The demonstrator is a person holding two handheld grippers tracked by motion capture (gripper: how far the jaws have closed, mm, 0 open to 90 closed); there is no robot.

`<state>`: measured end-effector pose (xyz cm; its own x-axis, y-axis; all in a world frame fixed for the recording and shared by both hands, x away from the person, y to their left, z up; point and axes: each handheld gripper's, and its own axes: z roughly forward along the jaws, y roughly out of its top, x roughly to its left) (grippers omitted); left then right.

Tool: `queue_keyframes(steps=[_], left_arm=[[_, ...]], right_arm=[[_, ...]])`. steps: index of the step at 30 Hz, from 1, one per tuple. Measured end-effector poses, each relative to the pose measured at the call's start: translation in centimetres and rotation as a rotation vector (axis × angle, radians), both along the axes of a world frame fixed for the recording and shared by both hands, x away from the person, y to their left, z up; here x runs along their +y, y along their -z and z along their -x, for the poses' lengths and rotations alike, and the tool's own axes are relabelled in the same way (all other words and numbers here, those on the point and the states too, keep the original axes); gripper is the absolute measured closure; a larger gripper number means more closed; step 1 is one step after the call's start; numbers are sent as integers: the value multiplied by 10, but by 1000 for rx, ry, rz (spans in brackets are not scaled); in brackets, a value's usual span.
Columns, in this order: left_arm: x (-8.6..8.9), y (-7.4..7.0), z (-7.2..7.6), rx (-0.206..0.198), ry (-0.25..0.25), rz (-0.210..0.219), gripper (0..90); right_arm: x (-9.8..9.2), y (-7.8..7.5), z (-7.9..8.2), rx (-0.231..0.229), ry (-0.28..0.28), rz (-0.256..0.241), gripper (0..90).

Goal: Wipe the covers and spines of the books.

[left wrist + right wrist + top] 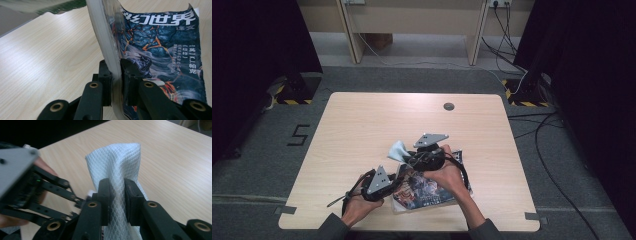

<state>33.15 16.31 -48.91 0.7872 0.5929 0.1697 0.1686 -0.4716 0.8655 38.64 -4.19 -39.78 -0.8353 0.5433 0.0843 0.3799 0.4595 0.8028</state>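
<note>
While my left claw [116, 75] pinches the spine edge of a magazine [160, 50] and props it half upright near the worktop's [362, 130] near edge, just right of its middle, my right claw [117, 195] is clenched on a folded white cloth [117, 162], its free end standing above the jaws. From the high view the magazine [424, 190] lies between my two hands, the cloth [398, 150] poking out at its far left corner and the right claw [424, 159] poised above the cover. I judge the step in hand to be wiping the glossy cover. To do it well, I would keep the left grip firm but low on the spine so the pages do not buckle, lay the cloth flat against the cover rather than leading with the jaw tips, and stroke away from the held edge so the magazine is pulled taut instead of crumpled. Pressure should be light: the cover looks thin and already curls at its top corner.
</note>
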Motion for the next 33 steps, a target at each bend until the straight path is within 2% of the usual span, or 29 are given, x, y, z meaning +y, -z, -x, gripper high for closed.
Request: queue_keyframes(steps=[5,8,18,33], left_arm=[[0,0,1,-6,2,2,794],[0,0,1,-9,5,-5,793],[-1,0,1,-11,2,-7,788],[-1,-1,1,-16,5,-7,784]], right_arm=[[9,-5,8,-19,-33,6,771],[5,-3,4,-4,-28,-6,772],[-34,20,-28,63,118,28,770],[-75,46,-59,133,268,62,764]])
